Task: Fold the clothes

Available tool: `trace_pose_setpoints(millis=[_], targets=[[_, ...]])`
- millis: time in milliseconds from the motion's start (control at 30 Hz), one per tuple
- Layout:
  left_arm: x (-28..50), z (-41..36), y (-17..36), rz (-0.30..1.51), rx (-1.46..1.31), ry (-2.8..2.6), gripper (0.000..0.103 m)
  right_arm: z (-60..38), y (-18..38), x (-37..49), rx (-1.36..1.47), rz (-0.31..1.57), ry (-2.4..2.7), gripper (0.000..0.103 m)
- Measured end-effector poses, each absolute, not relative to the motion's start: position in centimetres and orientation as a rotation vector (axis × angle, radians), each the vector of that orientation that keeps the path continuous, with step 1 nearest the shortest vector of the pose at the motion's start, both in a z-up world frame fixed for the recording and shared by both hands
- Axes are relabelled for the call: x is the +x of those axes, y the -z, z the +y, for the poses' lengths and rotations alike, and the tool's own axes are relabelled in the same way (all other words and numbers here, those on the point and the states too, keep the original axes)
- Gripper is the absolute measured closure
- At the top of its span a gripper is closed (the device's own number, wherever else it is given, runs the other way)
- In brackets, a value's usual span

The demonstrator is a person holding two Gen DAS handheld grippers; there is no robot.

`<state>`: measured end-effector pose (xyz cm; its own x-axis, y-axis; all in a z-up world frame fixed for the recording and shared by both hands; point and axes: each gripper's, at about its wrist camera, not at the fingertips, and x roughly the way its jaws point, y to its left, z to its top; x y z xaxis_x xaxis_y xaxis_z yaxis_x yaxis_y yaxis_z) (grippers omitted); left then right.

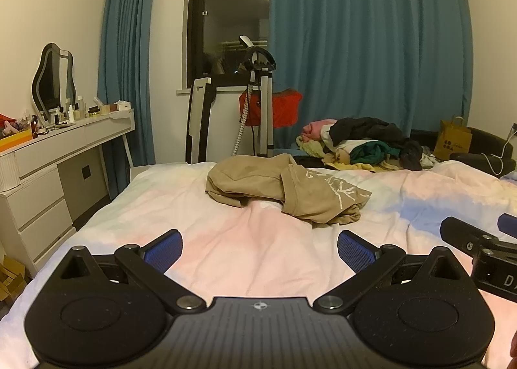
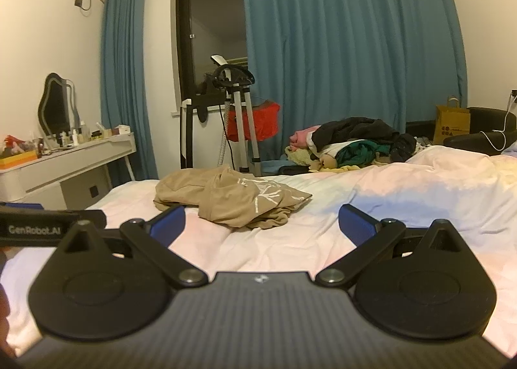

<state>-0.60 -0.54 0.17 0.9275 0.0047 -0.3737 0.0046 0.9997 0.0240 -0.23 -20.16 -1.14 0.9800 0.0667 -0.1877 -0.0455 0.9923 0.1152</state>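
A crumpled tan garment (image 1: 284, 188) with a white print lies on the pink and white bed sheet (image 1: 226, 240), a little beyond both grippers; it also shows in the right wrist view (image 2: 232, 198). My left gripper (image 1: 258, 248) is open and empty, held low over the sheet short of the garment. My right gripper (image 2: 261, 223) is open and empty, just short of the garment's near edge. The right gripper's body shows at the right edge of the left wrist view (image 1: 484, 249).
A pile of mixed clothes (image 1: 365, 143) lies at the bed's far side. A white dressing table (image 1: 64, 149) with a mirror and bottles stands left. A garment steamer stand (image 1: 258, 104), red cloth, blue curtains (image 1: 371, 46) and a yellow paper bag (image 1: 452, 139) are behind.
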Motion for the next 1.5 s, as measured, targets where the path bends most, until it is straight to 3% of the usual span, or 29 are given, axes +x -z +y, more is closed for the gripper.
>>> trace_pose_setpoints(millis=[367,467,500,600,700,967,1367,1500], targets=[[-0.1,0.2,0.4,0.415,-0.009,0.009,0.0,-19.9,2.0,0.6,0.153,0.207,-0.045,0.002],[0.3,0.2,0.1,0.413,-0.008,-0.022,0.0,-19.5,2.8,1.0,0.149,0.23,-0.037,0.012],[0.2,0.3,-0.3,0.401,-0.004,-0.038,0.0,-19.5,3.0,1.1,0.153,0.246,-0.031,0.024],[0.3,0.8,-1.9,0.367,-0.003,-0.077,0.0,-19.8,3.4,1.4,0.174,0.28,-0.041,0.041],[1.1,1.8,-3.7,0.349,-0.039,-0.082,0.0,-19.6,3.5,2.4,0.158,0.31,-0.05,0.051],[3.4,5.2,-3.0,0.398,-0.099,-0.085,0.0,-15.9,3.7,8.9,0.157,0.386,-0.12,0.051],[6.4,14.4,3.2,0.516,-0.3,-0.103,0.0,-6.4,8.6,28.8,0.014,0.482,0.002,0.053],[8.0,16.0,4.9,0.556,-0.331,-0.112,0.0,-7.9,8.0,29.8,0.082,0.495,0.062,0.087]])
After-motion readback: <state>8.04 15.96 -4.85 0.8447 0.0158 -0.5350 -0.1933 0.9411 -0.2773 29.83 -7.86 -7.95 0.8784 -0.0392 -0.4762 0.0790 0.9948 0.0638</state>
